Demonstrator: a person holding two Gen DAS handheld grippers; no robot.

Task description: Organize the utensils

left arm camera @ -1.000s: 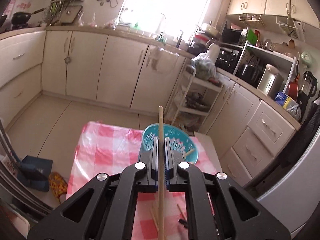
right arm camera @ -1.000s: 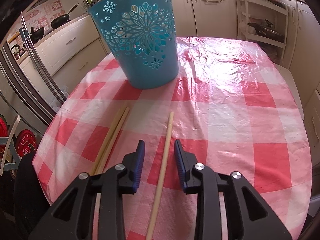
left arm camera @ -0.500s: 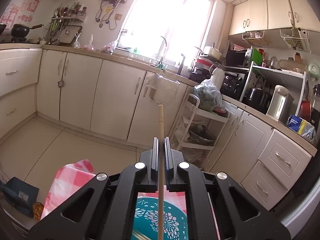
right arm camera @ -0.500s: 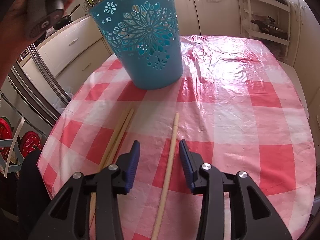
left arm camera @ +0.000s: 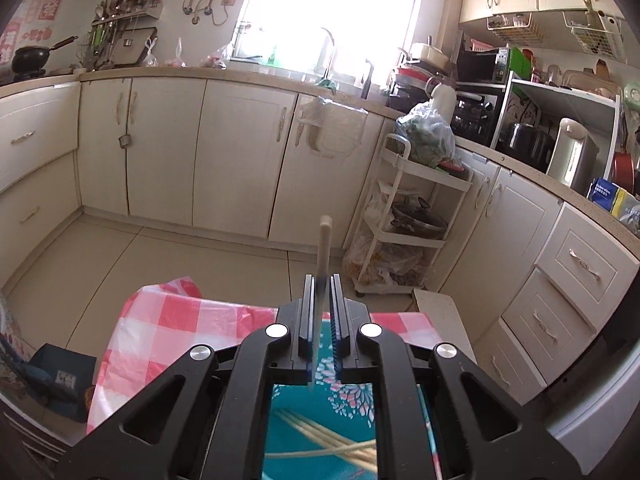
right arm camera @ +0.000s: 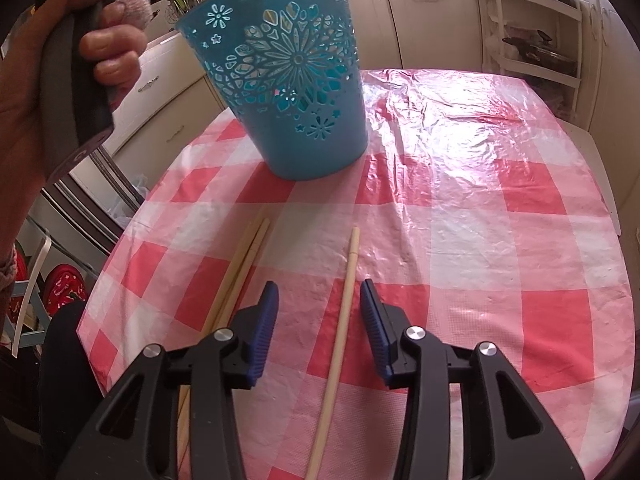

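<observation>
Inside bin [left arm camera: 320,432]: chopsticks [left arm camera: 332,444], left view only; right view: outer wall.

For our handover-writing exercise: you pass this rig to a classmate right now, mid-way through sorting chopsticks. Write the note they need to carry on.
Left gripper: above the teal basket, jaws just opening. A chopstick stands between them, blurred and seemingly slipping down.
Right gripper: open, jaws just widened, straddling a single chopstick that lies on the checked cloth without touching it.
Done: several chopsticks lie in the basket.
Left: let the left one drop in, close on the single chopstick, then fetch the pair of chopsticks lying to its left.
</observation>
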